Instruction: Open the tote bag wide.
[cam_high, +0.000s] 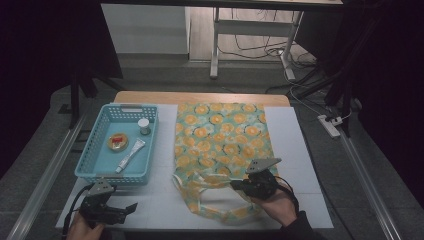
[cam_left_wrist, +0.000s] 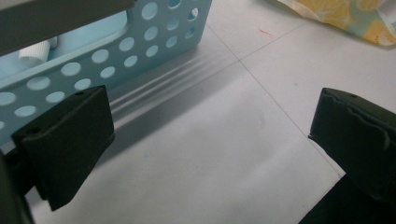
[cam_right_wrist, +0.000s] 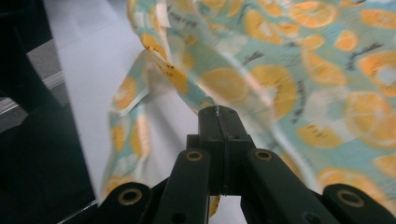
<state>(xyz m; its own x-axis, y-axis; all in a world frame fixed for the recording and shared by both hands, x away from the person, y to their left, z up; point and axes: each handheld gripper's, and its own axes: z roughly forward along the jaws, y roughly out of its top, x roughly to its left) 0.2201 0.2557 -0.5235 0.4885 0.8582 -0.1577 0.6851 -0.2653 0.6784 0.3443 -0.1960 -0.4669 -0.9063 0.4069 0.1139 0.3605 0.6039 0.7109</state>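
A cloth tote bag (cam_high: 220, 140) printed with orange slices on teal lies flat on the white mat, its handles toward the near edge. My right gripper (cam_high: 236, 184) is at the bag's near opening and is shut on the bag's fabric edge. In the right gripper view the jaws meet on that edge (cam_right_wrist: 217, 113), the cloth (cam_right_wrist: 280, 70) is lifted off the mat, and a handle strap (cam_right_wrist: 123, 126) hangs below. My left gripper (cam_high: 131, 207) rests at the near left corner, open and holding nothing. Its jaws (cam_left_wrist: 210, 135) stand wide over bare mat.
A light blue perforated basket (cam_high: 112, 175) stands left of the bag, holding a round tin (cam_high: 117, 142), a white tube (cam_high: 131, 154) and a small jar (cam_high: 144, 126). The basket wall (cam_left_wrist: 116, 51) is close ahead of my left gripper. The white mat (cam_high: 295, 150) covers the wooden table.
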